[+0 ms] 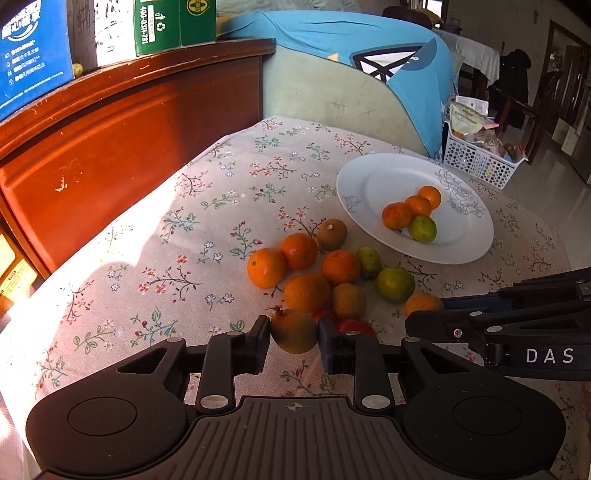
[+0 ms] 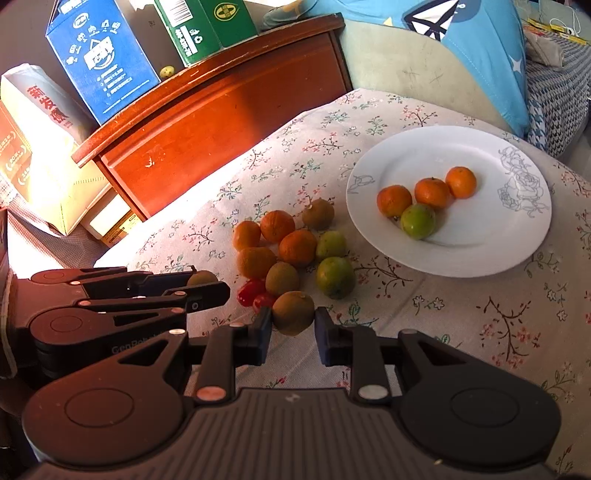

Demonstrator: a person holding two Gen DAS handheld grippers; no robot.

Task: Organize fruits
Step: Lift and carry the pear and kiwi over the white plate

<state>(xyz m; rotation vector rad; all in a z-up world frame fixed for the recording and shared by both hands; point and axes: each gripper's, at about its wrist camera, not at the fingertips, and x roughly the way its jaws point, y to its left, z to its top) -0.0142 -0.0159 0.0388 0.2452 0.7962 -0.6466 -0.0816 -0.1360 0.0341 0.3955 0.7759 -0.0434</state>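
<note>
Both hand-held grippers, left (image 1: 294,341) and right (image 2: 293,329), I see clamped on one kiwi each (image 1: 294,331) (image 2: 293,313), near the fruit pile (image 1: 325,273) on the worktop (image 1: 177,229), plate (image 1: 384,170) far right.

**Setting: lived-in room of a private home**

The work surface is a table under a floral tablecloth (image 1: 207,206), domestic in pattern and wear. A white dinner plate (image 1: 373,177) with a drawn rose sits on it. Beside the table stands a reddish wooden cabinet (image 1: 122,147), chipped along its front, with a blue carton (image 2: 99,62) and a green carton (image 2: 199,29) of packaged goods stored on top. Behind the table is a scuffed upholstered seat draped with a blue printed cover (image 1: 343,40). A white perforated basket (image 1: 476,162) holds snack packets. Dark wooden chairs (image 1: 517,107) and a polished tiled floor (image 1: 546,177) show in the left wrist view's background.
</note>
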